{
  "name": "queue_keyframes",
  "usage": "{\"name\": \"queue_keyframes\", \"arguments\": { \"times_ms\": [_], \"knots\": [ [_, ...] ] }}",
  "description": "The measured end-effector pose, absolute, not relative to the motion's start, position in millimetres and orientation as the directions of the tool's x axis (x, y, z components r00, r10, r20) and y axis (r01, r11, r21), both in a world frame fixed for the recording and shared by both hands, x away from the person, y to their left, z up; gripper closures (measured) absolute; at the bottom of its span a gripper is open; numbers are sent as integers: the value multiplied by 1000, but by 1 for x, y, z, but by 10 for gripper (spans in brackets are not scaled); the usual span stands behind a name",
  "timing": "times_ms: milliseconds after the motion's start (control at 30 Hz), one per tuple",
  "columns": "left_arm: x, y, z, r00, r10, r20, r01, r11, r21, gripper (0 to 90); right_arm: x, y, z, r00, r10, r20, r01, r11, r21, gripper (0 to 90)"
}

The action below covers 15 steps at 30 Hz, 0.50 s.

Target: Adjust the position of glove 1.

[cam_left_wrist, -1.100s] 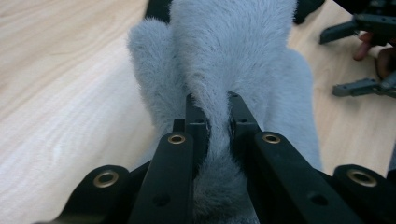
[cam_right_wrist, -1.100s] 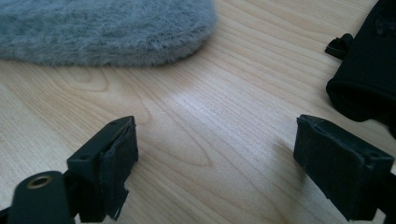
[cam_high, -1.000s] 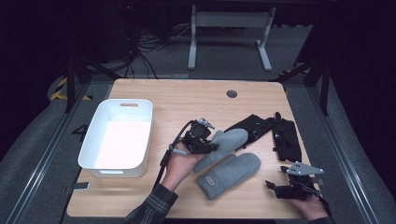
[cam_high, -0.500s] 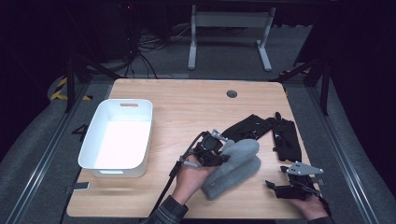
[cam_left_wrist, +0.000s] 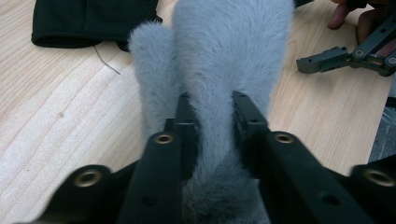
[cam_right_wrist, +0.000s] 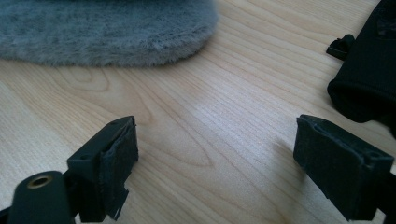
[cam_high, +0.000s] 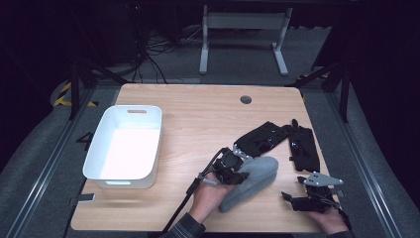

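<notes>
Dark room, light wooden table (cam_high: 198,119). Fluffy grey mittens (cam_high: 252,181) lie stacked at lower centre of the high view, well apart from the white plastic bin (cam_high: 124,146) at left; binning looks undone. Left gripper (cam_left_wrist: 212,109) has just been opening, fleece between its jaws, pads touching it. Right gripper (cam_right_wrist: 215,149) spread wide, holding nothing, mitten edge beyond its tips.

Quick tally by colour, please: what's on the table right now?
Grey mitten: 1 seen, perhaps another hidden beneath
Black gloves: 2
White bin: 1
Total: 4
</notes>
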<state>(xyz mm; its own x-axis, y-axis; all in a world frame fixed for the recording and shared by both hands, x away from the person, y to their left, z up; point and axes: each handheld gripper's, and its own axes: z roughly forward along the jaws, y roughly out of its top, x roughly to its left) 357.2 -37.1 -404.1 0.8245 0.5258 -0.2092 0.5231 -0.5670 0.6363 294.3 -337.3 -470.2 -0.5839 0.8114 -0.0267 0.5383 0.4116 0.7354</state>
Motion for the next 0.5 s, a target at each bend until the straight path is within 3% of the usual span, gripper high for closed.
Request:
{"name": "queue_keyframes", "arguments": {
  "times_ms": [100,200,500],
  "knots": [
    [356,-35,-400,838,504,-209,505,-571,647,546,294,-337,-470,-584,812,-26,538,411,736,142],
    [357,-32,-396,854,483,-196,478,-578,661,481,294,-337,-470,-584,812,-26,538,411,736,142],
    [383,-10,-382,878,443,-181,429,-559,710,368,294,-337,-470,-584,811,-26,538,411,736,142]
  ]
}}
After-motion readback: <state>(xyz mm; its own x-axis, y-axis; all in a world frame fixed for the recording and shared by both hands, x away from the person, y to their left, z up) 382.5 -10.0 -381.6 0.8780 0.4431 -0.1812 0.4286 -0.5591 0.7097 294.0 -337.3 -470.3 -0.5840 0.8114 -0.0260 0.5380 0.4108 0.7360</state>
